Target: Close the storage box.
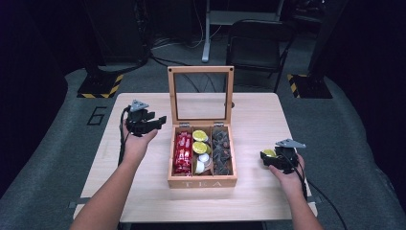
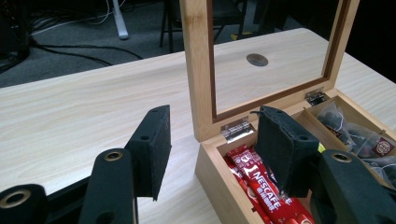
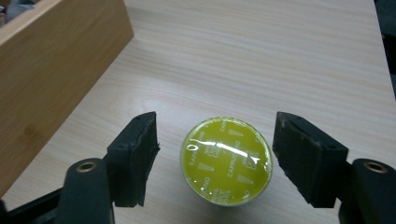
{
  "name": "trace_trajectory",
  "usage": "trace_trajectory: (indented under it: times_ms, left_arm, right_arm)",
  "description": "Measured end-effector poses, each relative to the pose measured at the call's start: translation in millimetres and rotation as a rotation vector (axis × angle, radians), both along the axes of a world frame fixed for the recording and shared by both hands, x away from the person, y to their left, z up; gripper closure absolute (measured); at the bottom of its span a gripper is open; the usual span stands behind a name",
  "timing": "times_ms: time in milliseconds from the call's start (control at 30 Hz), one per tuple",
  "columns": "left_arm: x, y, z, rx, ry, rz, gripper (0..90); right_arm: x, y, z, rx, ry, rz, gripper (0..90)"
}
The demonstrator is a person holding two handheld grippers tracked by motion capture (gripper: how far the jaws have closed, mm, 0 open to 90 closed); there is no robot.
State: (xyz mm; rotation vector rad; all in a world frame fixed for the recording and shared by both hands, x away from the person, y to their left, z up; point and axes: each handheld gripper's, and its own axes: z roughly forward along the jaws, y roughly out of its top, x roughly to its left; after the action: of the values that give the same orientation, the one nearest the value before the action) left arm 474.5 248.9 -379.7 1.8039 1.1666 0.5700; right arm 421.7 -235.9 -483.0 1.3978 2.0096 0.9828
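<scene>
Yellow capsule (image 3: pixel 226 161) on desk (image 3: pixel 280 56) between right gripper (image 3: pixel 226 158) pads, jaws apart, seemingly untouched; left gripper (image 2: pixel 219 154) gapes idle by box (image 2: pixel 219 177)

- light wood desk (image 1: pixel 258 120), round hole in its top
- grey floor (image 1: pixel 354 143), cables trailing, hazard-striped bases (image 1: pixel 100 86)
- black folding chair (image 1: pixel 256 45) behind
- room dark

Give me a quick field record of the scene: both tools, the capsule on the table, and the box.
right tool: open, jaws either side of the yellow capsule, gaps on both sides
yellow capsule: flat on the table, right of the tea box
left tool: open, empty, at the box's left rear corner
tea box: lid upright; red sachets left, capsules middle, dark tea bags right
</scene>
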Motion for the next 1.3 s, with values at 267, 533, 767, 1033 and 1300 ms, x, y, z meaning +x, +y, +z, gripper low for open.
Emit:
trace_trajectory:
  times_ms: [267,533,767,1033,1300]
  left_arm:
    - [0.1,-1.1,0.1,0.000,0.002,-0.002,45.3]
    - [-0.4,-1.3,0.3,0.002,-0.002,-0.002,45.3]
    - [0.3,-3.2,2.1,0.000,-0.002,-0.009,45.3]
    - [0.2,-3.1,2.4,0.000,-0.005,-0.009,45.3]
    - [1.8,-2.2,2.6,-0.002,-0.004,-0.006,45.3]
  right_arm:
    - [-4.1,12.7,12.5,0.009,-0.050,0.040,32.6]
    - [3.5,16.2,19.0,0.057,-0.017,0.092,35.5]
    - [9.7,25.7,36.3,0.030,-0.018,0.161,36.4]
    - [21.1,46.6,68.5,0.002,-0.044,0.235,36.6]
    - [37.2,68.2,91.5,-0.016,-0.058,0.282,36.6]
